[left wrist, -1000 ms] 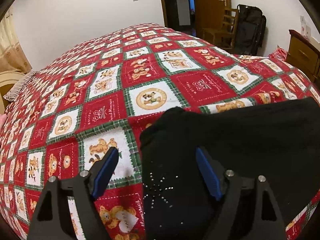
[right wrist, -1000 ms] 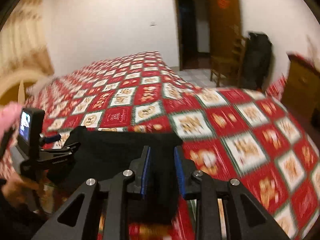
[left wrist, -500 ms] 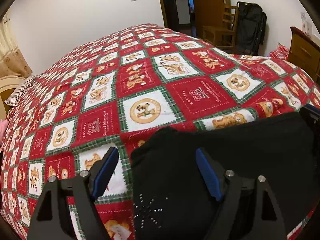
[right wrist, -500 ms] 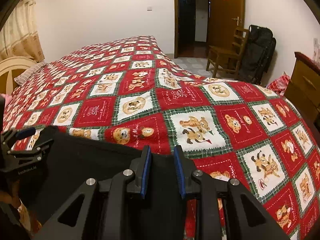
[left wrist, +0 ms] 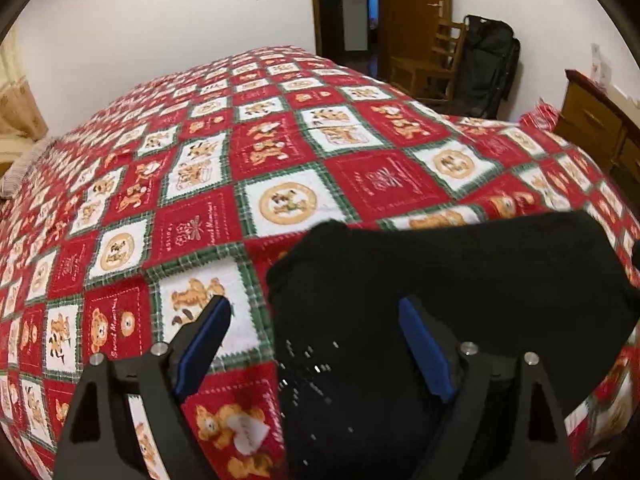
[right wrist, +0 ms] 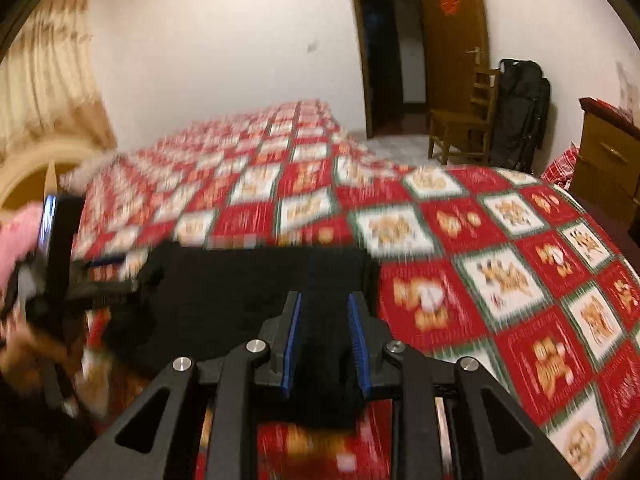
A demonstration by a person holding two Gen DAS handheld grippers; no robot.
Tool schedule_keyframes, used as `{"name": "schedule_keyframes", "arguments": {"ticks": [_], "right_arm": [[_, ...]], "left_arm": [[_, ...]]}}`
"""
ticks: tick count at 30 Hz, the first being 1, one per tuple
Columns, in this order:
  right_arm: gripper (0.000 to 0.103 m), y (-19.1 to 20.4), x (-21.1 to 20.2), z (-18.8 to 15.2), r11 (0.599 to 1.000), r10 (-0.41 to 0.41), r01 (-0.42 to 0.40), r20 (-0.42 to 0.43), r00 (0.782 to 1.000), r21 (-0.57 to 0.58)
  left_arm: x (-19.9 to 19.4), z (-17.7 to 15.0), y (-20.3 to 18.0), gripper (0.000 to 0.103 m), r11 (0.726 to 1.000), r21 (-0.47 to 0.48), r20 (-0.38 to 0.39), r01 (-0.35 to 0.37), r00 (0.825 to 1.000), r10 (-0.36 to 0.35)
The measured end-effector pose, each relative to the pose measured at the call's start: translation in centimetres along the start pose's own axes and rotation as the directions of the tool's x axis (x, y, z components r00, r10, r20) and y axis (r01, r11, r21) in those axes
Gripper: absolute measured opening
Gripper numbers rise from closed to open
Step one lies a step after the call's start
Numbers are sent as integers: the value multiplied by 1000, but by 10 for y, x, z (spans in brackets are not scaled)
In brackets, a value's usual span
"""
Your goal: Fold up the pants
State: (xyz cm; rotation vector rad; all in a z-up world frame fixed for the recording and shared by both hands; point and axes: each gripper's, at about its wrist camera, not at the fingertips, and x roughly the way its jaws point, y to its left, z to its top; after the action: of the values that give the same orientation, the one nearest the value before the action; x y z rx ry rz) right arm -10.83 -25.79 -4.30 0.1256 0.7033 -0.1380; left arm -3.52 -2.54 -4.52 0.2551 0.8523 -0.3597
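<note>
The black pants (left wrist: 440,280) lie folded on the red patchwork bedspread (left wrist: 280,160) at the near edge. My left gripper (left wrist: 316,320) is open, its blue pads wide apart over the pants' left end with a rhinestone pattern (left wrist: 312,368). In the right wrist view my right gripper (right wrist: 324,312) is shut on a fold of the pants (right wrist: 248,292) and holds their right end. The left gripper's body (right wrist: 60,248) shows at the far left there. The right wrist view is blurred.
A wooden chair (left wrist: 424,64) and a black bag (left wrist: 488,68) stand by the open door (left wrist: 412,8). A wooden dresser (left wrist: 600,128) is at the right. A headboard and curtain (right wrist: 44,120) are at the left.
The right gripper has lifted and swung with the pants held, blurring its view. The left gripper stays open and has shifted slightly over the pants' left end.
</note>
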Motion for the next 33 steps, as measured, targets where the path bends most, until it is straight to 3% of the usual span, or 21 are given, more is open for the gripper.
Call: {"name": "schedule_keyframes", "arguments": {"ticks": [3, 5, 8, 13, 15, 17, 18, 19, 23, 25, 33], "right_arm": [[25, -4, 6, -20, 999, -33, 33, -59, 998, 7], [25, -13, 3, -28, 995, 10, -6, -40, 999, 97], [25, -18, -1, -36, 989, 36, -31, -37, 999, 143], [25, -20, -7, -31, 985, 64, -53, -63, 996, 163], [26, -21, -14, -22, 985, 63, -56, -35, 997, 160], [42, -24, -21, -8, 983, 67, -69, 20, 998, 169], [64, -27, -20, -4, 982, 67, -71, 26, 997, 178], [69, -30, -17, 1, 978, 62, -68, 38, 997, 198], [69, -42, 12, 9, 950, 139, -136, 10, 990, 282], [69, -41, 27, 8, 944, 155, -143, -17, 988, 298], [69, -26, 56, -6, 959, 106, -86, -62, 992, 271]], "left_arm": [[3, -7, -3, 89, 1000, 20, 0, -19, 1000, 19], [4, -9, -1, 89, 1000, 7, -7, -8, 1000, 8], [2, -12, 2, 89, 1000, 2, -8, -12, 1000, 12], [-5, -20, 3, 89, 1000, 16, -19, 9, 1000, -9], [-15, -18, 12, 89, 999, -14, -24, 44, 999, -44], [-22, -13, 21, 90, 997, -41, -2, 67, 998, -68], [-25, -9, 25, 94, 995, -55, 12, 77, 997, -77], [-25, -5, 29, 96, 994, -68, 26, 85, 996, -83], [-13, 5, 40, 96, 987, -133, 28, 90, 996, -88], [-1, 7, 40, 96, 980, -162, -7, 114, 993, -116], [24, -1, 21, 96, 986, -137, -78, 101, 991, -112]]}}
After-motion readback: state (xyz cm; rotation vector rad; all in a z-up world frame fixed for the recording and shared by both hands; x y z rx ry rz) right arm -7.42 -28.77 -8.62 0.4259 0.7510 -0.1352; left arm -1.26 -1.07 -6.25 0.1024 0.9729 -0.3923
